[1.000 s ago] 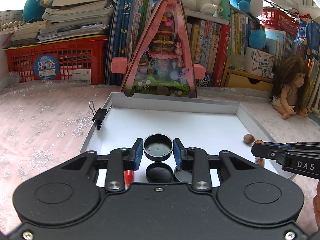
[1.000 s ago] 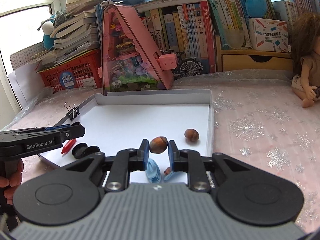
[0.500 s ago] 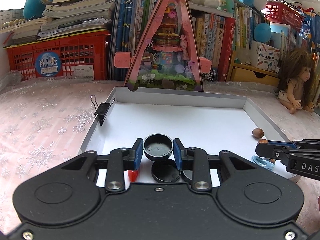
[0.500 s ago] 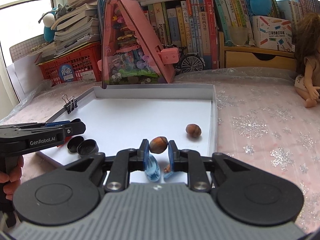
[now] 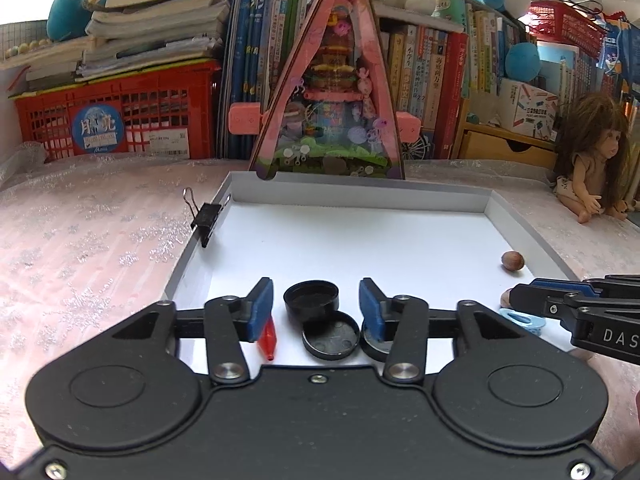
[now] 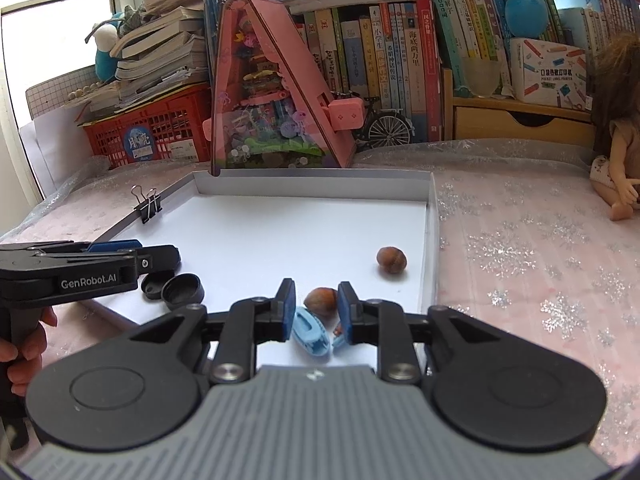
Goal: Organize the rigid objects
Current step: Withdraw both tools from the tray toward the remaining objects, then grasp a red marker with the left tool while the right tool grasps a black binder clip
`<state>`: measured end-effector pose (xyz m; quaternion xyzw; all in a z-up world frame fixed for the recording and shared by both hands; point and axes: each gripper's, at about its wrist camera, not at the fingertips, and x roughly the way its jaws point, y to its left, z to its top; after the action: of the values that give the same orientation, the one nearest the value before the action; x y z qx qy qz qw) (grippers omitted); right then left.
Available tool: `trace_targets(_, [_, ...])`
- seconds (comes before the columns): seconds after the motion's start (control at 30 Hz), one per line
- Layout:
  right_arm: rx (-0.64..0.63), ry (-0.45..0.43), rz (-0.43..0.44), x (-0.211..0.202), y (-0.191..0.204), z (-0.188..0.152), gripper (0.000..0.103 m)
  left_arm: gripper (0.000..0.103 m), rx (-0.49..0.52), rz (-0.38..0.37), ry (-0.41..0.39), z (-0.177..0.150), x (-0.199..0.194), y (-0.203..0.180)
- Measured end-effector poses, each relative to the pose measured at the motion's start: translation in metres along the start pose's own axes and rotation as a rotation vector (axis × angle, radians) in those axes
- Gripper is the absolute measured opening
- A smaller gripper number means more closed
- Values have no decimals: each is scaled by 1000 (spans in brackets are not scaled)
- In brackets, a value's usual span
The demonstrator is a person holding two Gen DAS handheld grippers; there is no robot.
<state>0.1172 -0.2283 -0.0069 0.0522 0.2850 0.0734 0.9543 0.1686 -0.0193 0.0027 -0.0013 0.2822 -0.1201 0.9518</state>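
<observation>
The black cap point(image 5: 311, 298) and the brown nut point(image 6: 320, 299) sit near the front edge of my white tray point(image 5: 360, 196), each between jaws that just opened, with my left hand-held gripper point(image 5: 316, 308) and right hand-held gripper point(image 6: 316, 310) not pressing them.

- Pink triangular toy house point(image 5: 328, 92) — stands upright behind the tray's far rim.
- Red crate point(image 5: 120, 116) at the left, with stacked books point(image 5: 152, 20) on top.
- Long-haired doll point(image 5: 592, 160) sits on the desk's lace cloth point(image 5: 80, 248) — far right.
- Upright books point(image 6: 380, 60) fill the shelf behind.
</observation>
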Motion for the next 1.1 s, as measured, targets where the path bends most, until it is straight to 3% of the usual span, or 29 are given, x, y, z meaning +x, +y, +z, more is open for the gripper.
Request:
trace_targets(0.13, [-50,-17,12,-14,5,-3,49,57,20,-9,-34,-3,-19,-4])
trace_targets(0.37, [-139,-56,52,-46,17,-13,64,58,40,-74,-62,-23,-60,-10])
trace_targets(0.7, [-183,-79,155,-82,24,-34,80,58,75,-121,-31,-54,-99,-13])
trace_targets(1.1, [-177,-53,193,-92,24,-60,84,58,146,-173,33,-84,-119,-22])
